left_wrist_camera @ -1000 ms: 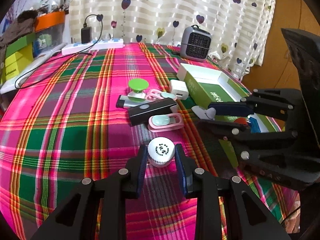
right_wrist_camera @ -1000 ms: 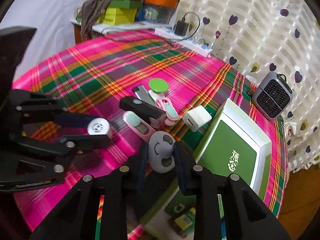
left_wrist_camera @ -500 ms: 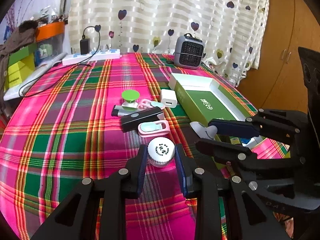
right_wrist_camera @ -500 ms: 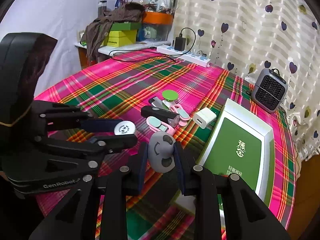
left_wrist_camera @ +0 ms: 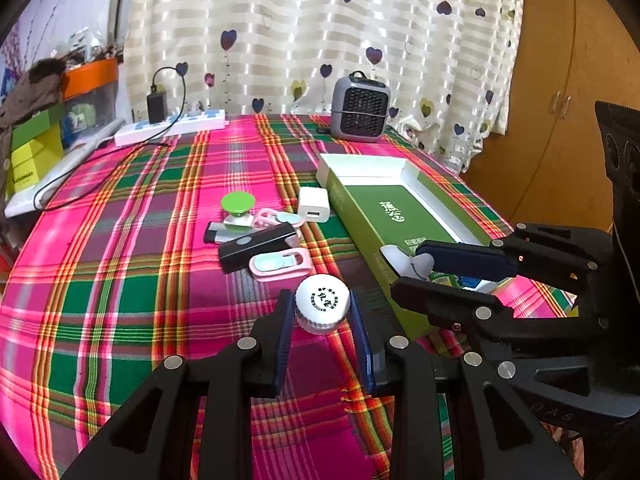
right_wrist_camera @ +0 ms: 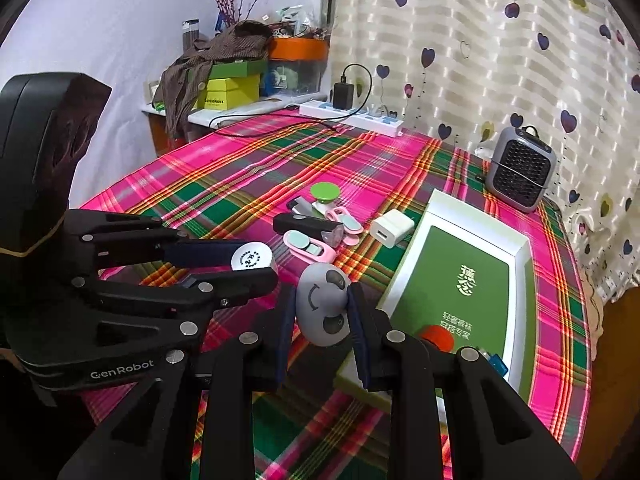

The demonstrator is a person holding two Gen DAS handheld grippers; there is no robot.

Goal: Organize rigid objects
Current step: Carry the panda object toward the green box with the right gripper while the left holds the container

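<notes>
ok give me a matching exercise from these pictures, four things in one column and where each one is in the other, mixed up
Things:
1. white bottle cap
2. grey koala-face piece
3. white USB charger
4. grey mini heater

Places:
A. far end of the table, in front of the curtain
B. between the fingers of the right tool
C. on the tablecloth beside the green box
D. between the fingers of the left tool

Pairs: 1-D, 2-B, 3-C, 4-A
</notes>
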